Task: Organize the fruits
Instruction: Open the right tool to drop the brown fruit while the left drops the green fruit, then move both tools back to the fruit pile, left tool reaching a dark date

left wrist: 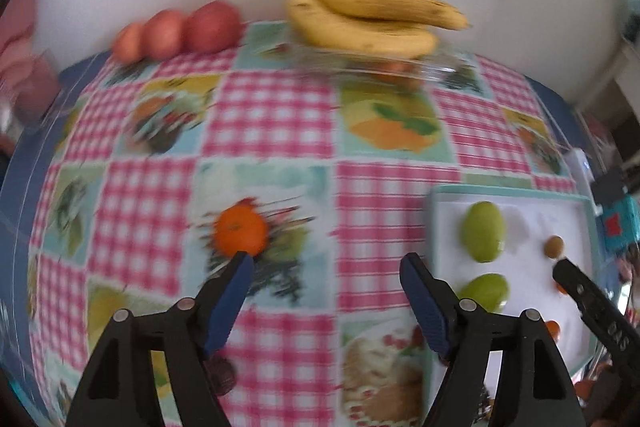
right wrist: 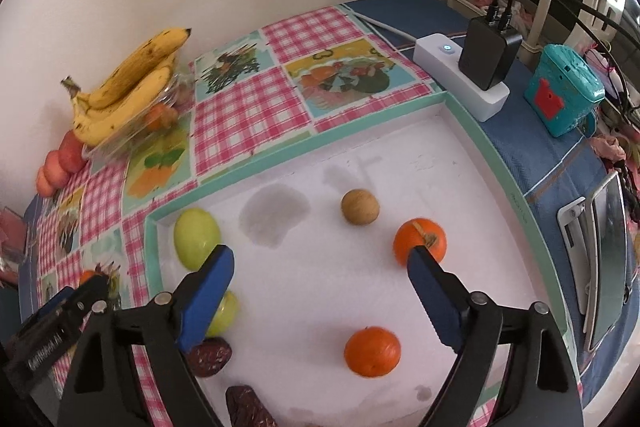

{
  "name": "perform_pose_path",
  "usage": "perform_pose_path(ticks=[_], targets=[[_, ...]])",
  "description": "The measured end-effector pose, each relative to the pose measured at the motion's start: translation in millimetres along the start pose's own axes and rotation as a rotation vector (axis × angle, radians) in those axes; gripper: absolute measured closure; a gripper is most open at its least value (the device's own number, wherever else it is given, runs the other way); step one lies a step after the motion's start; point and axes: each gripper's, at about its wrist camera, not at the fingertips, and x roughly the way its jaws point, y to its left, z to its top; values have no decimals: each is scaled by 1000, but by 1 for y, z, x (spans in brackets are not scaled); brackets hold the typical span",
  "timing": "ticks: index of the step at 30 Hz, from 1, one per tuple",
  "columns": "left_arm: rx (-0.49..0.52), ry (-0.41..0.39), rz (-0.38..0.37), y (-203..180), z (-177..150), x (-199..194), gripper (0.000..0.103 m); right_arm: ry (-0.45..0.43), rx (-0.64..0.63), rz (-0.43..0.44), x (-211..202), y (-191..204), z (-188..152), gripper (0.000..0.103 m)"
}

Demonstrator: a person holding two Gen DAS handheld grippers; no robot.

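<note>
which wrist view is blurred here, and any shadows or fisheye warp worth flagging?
Left wrist view: motion-smeared, the loose orange and tablecloth prints streak, the bananas are soft; fisheye bows the table edge. Right wrist view: sharp, soft daylight, faint grey shadow patches on the white tray, rim curved by the lens. Both the left claw and right claw stand open, in focus.

The left wrist camera looked forward between its own fingers, low over the checked tablecloth [left wrist: 276,115], toward the back wall, its picture blurred. The right wrist camera sat close above the white tray [right wrist: 516,195], angled down and leftward across it. Both views shared the tray [left wrist: 440,195], the bananas [left wrist: 372,23] [right wrist: 120,95] at the wall, the red apples [left wrist: 180,31] [right wrist: 60,159] and the teal box [left wrist: 618,223] [right wrist: 564,95]. Each caught the other gripper at its edge.
</note>
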Motion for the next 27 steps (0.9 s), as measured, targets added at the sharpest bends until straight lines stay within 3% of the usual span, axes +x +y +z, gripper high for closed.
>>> perform_pose_path(ticks=[11,14,27], targets=[[-47,-62,60,44,-18,-39,10,-35,-89,6,-21,28,-29,14],[-55,-80,70,54,-23,-51,2,-49,-124,-4,-29,40,-37,14],[-257,-143,107,134,-36,-84,1,-25,-183,116,-44,95,-65,14]])
